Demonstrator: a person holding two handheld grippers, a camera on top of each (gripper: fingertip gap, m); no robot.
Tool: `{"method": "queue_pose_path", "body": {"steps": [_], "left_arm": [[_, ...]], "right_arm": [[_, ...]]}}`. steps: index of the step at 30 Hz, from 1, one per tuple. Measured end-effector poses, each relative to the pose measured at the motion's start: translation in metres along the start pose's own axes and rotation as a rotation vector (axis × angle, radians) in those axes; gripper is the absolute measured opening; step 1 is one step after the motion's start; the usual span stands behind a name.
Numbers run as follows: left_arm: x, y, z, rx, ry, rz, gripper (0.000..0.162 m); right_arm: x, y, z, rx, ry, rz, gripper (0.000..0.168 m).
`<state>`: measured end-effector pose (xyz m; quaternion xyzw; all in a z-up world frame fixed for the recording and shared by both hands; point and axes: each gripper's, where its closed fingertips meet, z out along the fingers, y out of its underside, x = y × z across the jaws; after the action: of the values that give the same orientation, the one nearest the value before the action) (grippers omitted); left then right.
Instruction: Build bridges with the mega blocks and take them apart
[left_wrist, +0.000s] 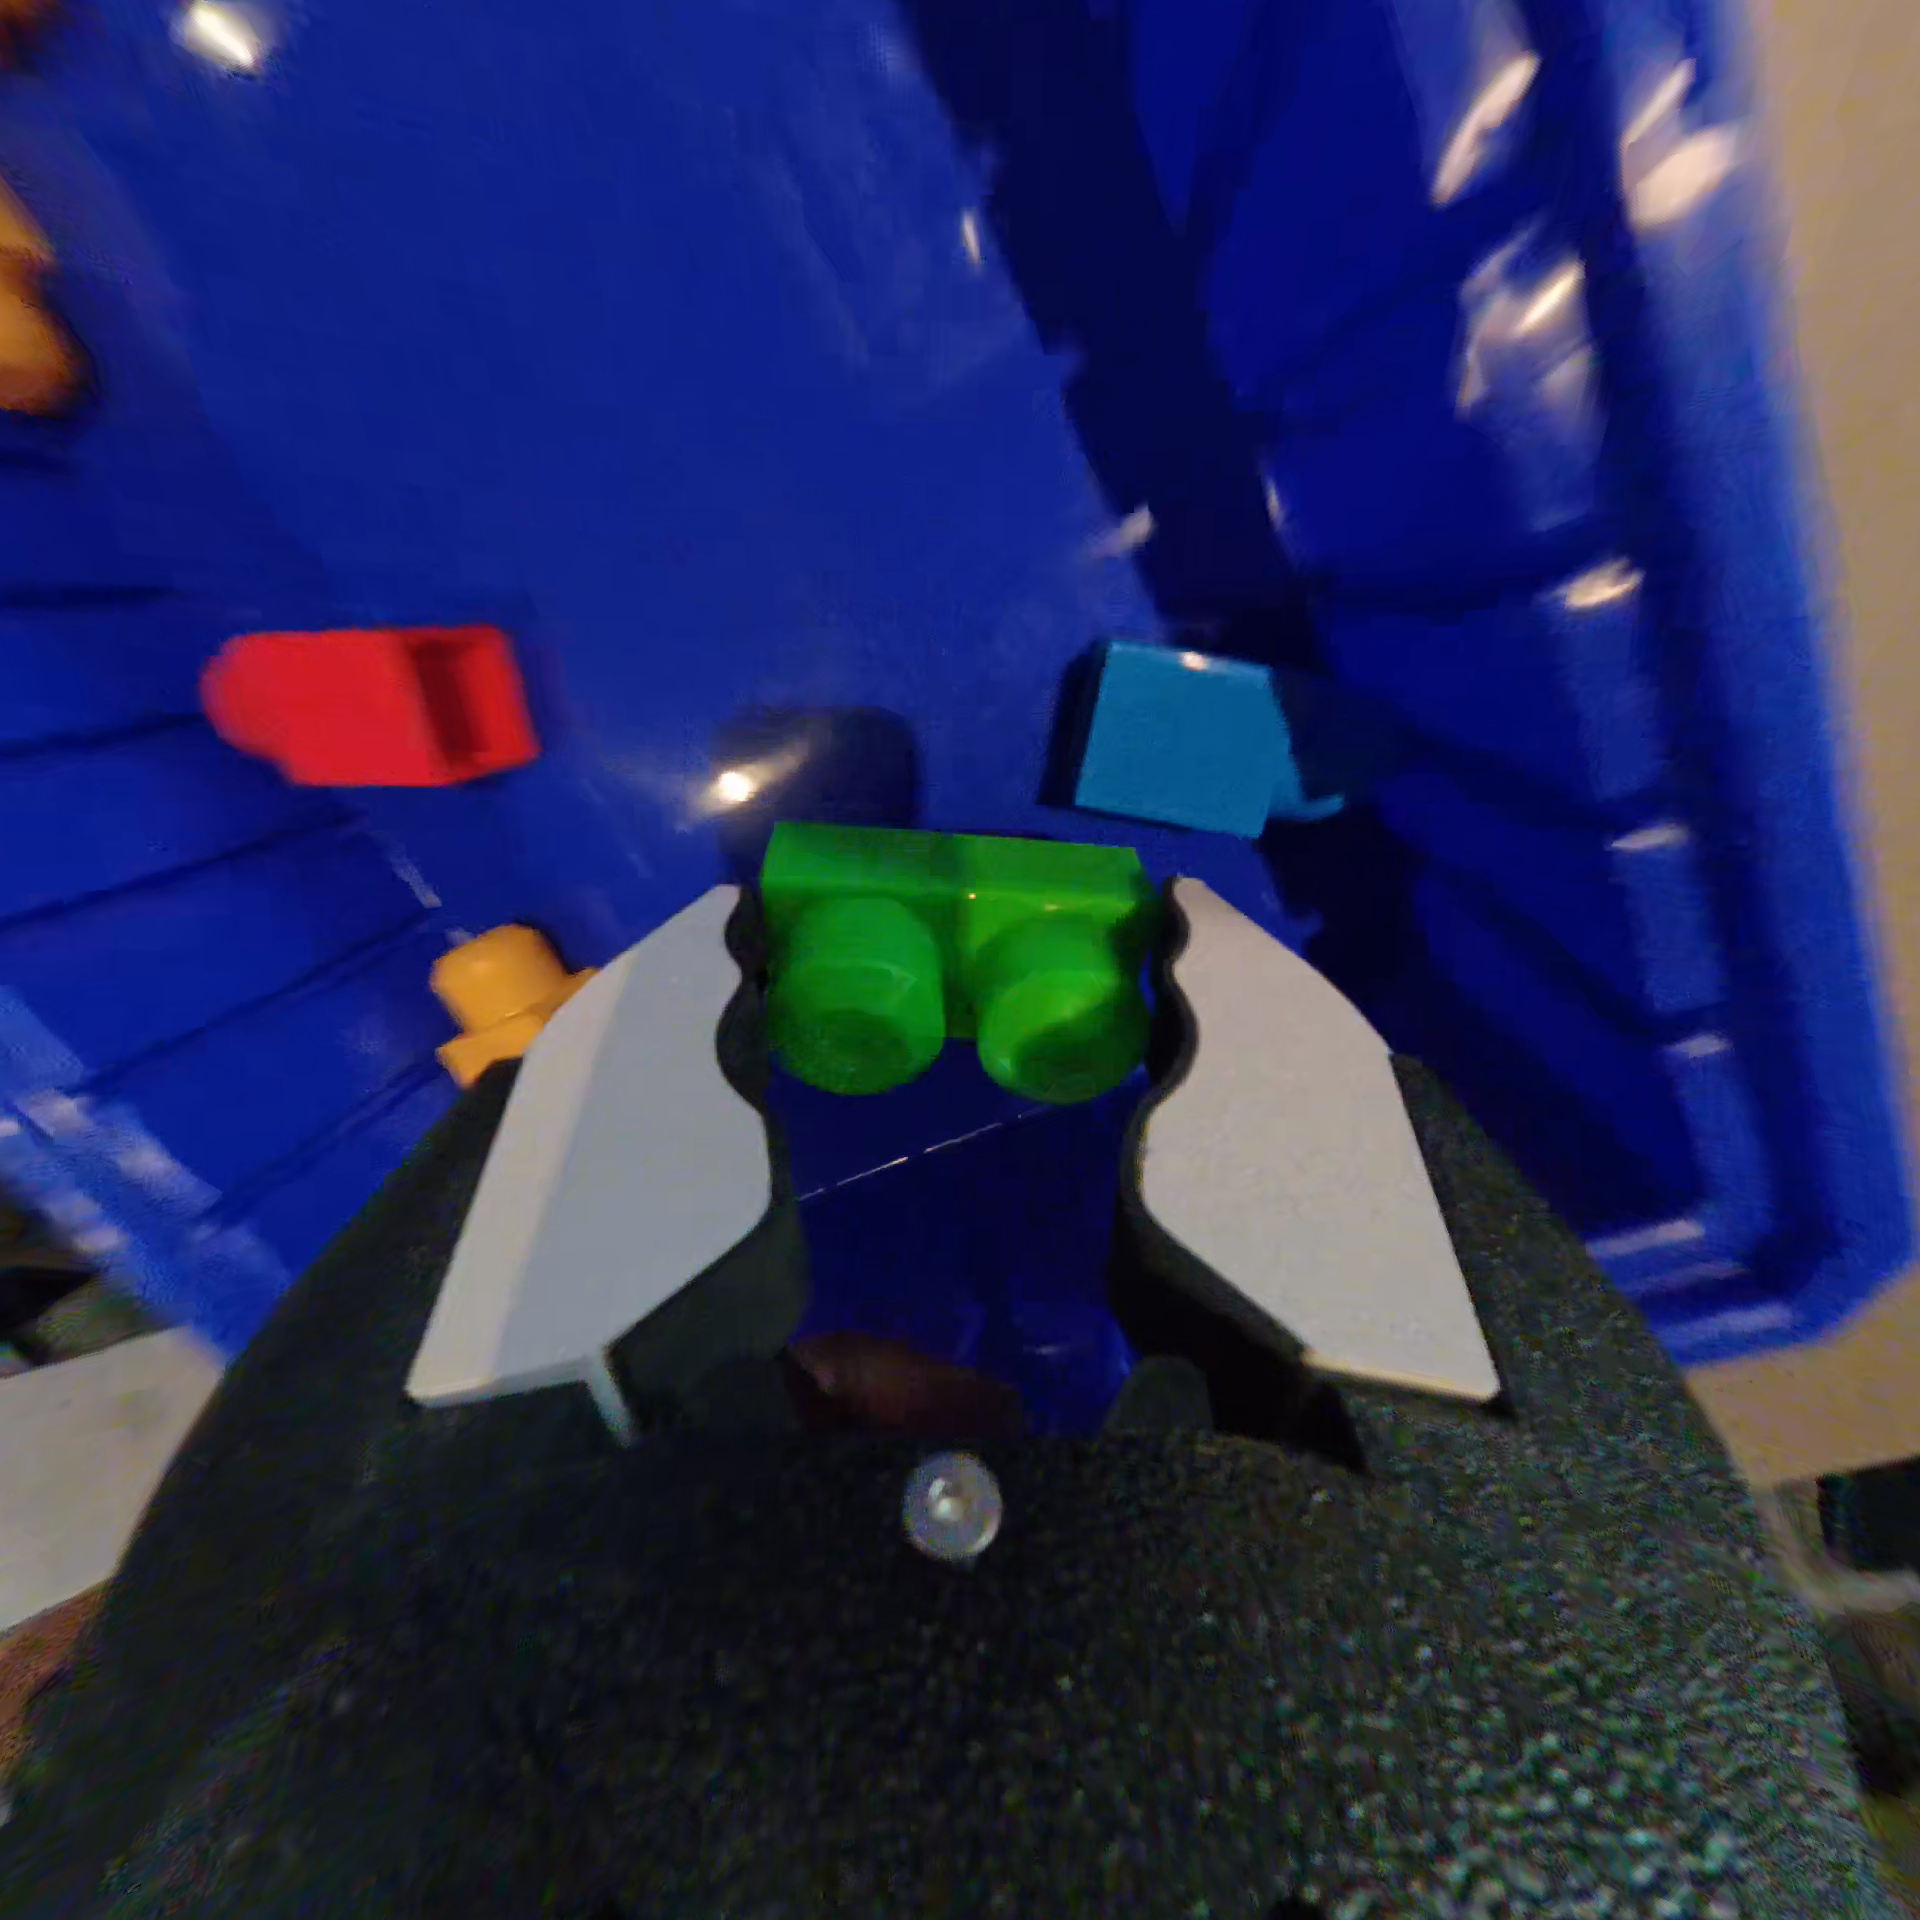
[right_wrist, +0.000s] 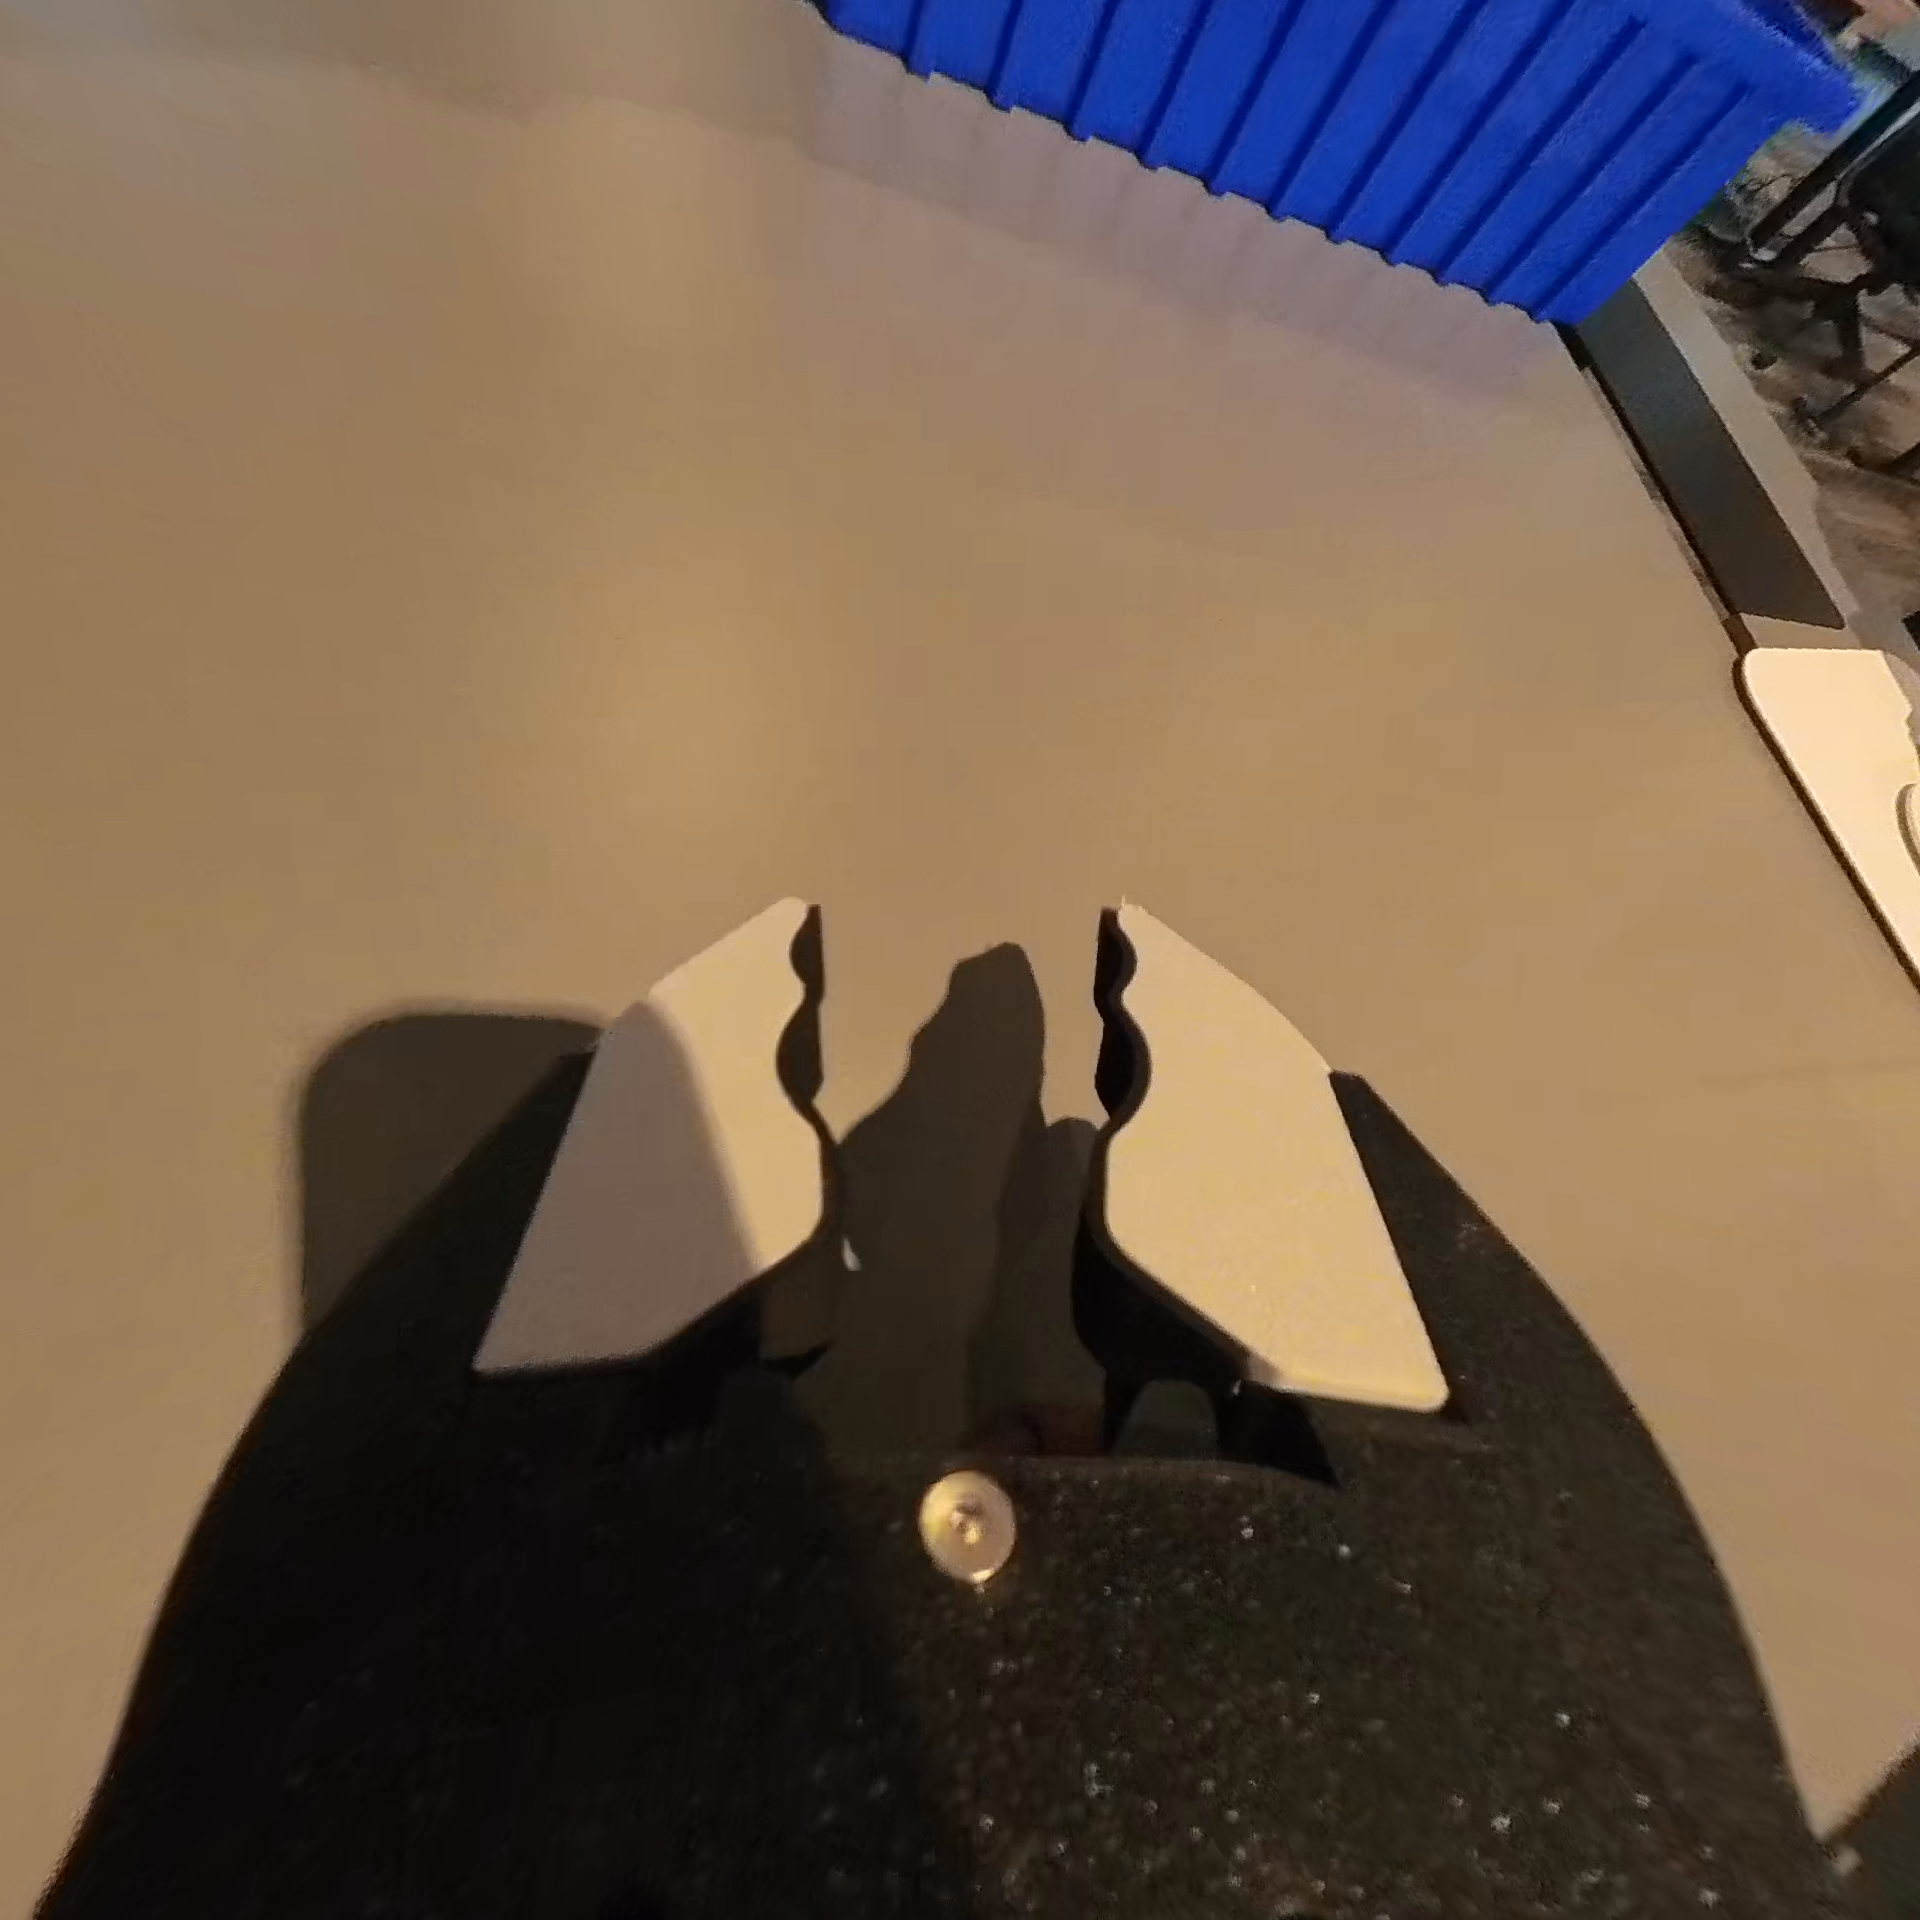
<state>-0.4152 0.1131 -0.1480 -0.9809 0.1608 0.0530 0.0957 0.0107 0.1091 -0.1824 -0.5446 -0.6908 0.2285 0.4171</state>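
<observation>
In the left wrist view my left gripper (left_wrist: 954, 914) is shut on a green two-stud block (left_wrist: 951, 956), studs facing the camera, inside a blue bin (left_wrist: 727, 364). A red block (left_wrist: 364, 707), a light blue block (left_wrist: 1179, 738), an orange block (left_wrist: 494, 992) and a dark blue block (left_wrist: 831, 748) lie on the bin floor beyond. In the right wrist view my right gripper (right_wrist: 958, 925) is open and empty, low over a beige table (right_wrist: 623, 520). The blue bin's ribbed outer wall (right_wrist: 1351, 135) stands at the far right of that table.
More orange blocks (left_wrist: 26, 312) show blurred at the left edge in the left wrist view. The bin's ribbed wall (left_wrist: 1507, 623) rises close on the right. In the right wrist view the table's dark edge (right_wrist: 1704, 468) and a white pad (right_wrist: 1839, 769) lie to the right.
</observation>
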Motion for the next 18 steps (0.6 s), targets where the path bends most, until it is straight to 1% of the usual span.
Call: {"method": "queue_pose_path", "body": {"steps": [2, 3, 5, 6, 7, 9, 12, 15, 18], "left_arm": [[0.008, -0.026, -0.041, 0.167, -0.050, 0.014, 0.071], [0.023, -0.043, -0.062, 0.258, -0.056, 0.061, 0.071], [0.075, -0.078, -0.098, 0.407, -0.026, 0.201, 0.071], [0.111, -0.094, -0.107, 0.458, 0.010, 0.302, 0.071], [0.149, -0.106, -0.110, 0.475, 0.057, 0.399, 0.071], [0.216, -0.128, -0.098, 0.459, 0.106, 0.583, 0.071], [0.294, -0.153, -0.051, 0.355, 0.205, 0.772, 0.071], [0.333, -0.172, -0.002, 0.218, 0.251, 0.876, 0.071], [0.357, -0.183, 0.023, 0.156, 0.280, 0.946, 0.071]], "right_arm": [[0.002, -0.001, -0.001, 0.018, -0.012, 0.036, 0.051], [0.003, -0.002, -0.002, 0.026, -0.019, 0.055, 0.051], [0.007, -0.004, -0.002, 0.039, -0.027, 0.091, 0.051], [0.008, -0.004, -0.002, 0.046, -0.026, 0.103, 0.051], [0.011, -0.005, -0.002, 0.053, -0.014, 0.109, 0.051], [0.019, -0.006, -0.003, 0.071, 0.035, 0.101, 0.051], [0.031, -0.005, -0.007, 0.086, 0.124, 0.066, 0.051], [0.042, -0.002, -0.014, 0.105, 0.185, 0.038, 0.051], [0.051, 0.000, -0.020, 0.146, 0.193, 0.069, 0.052]]}}
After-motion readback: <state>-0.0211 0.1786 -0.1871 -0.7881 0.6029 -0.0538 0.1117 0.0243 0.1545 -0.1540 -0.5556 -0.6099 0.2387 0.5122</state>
